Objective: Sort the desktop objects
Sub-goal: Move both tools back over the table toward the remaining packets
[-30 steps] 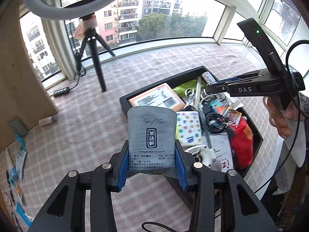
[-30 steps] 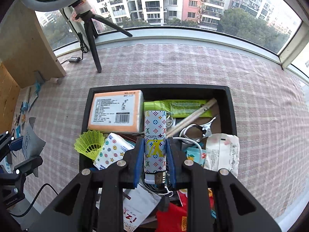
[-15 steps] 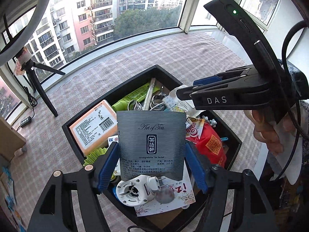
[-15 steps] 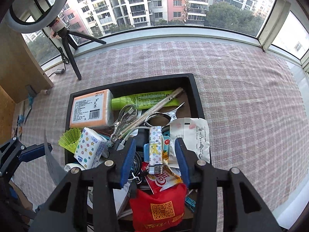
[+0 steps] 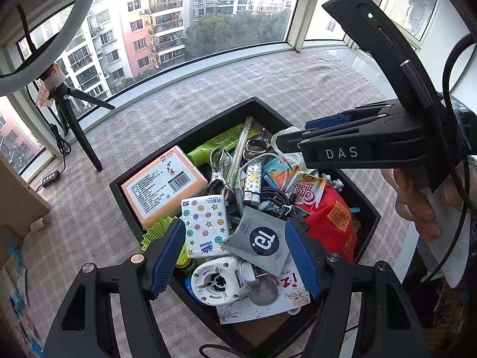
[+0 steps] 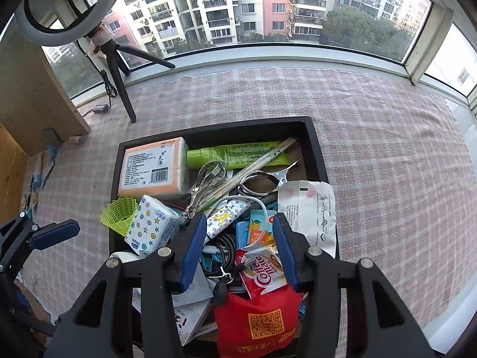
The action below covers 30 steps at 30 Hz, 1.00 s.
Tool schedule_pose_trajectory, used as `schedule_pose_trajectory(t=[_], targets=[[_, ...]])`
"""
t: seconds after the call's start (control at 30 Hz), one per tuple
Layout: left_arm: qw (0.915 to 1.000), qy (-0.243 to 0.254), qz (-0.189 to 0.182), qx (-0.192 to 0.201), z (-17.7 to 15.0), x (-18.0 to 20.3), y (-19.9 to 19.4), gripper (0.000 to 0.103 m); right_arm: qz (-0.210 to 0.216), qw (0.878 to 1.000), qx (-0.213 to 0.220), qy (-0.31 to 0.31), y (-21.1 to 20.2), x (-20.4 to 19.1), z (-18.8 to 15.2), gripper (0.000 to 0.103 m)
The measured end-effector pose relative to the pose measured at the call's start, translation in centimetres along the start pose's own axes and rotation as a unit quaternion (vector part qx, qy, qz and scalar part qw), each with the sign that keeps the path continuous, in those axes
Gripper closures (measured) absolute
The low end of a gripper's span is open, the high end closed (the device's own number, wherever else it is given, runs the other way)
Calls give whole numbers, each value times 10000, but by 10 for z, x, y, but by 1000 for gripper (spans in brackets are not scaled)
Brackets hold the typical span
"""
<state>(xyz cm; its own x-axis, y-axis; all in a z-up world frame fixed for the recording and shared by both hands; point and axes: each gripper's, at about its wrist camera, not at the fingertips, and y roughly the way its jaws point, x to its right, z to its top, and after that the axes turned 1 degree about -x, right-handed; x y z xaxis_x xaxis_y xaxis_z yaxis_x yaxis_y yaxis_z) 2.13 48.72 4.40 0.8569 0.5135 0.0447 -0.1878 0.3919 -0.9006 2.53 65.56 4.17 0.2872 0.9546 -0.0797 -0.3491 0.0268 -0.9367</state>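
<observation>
The grey tea sachet, light, limp and best pinched by its flat edges, lies released in the black tray beneath the open left tongs, while the right tongs are opening, empty.

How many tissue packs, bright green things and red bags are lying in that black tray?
Tissue packs: 2, the orange pack and the star-patterned pack
Bright green things: 2, the tube and the shuttlecock
Red bags: 1, the red bag with a square code
Total: 5, all inside the black tray
</observation>
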Motion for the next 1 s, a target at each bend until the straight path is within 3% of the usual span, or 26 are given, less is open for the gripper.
schedule_pose_trajectory(t=[0.5,1.0], targets=[[9987,-385,263,189,-37,-35,-35,36,81,9989,92,-449,-10,-53,-10,53],[9880,-1316,746,312,-112,-114,-79,36,426,9923,138,-1152,-14,-163,-37,52]])
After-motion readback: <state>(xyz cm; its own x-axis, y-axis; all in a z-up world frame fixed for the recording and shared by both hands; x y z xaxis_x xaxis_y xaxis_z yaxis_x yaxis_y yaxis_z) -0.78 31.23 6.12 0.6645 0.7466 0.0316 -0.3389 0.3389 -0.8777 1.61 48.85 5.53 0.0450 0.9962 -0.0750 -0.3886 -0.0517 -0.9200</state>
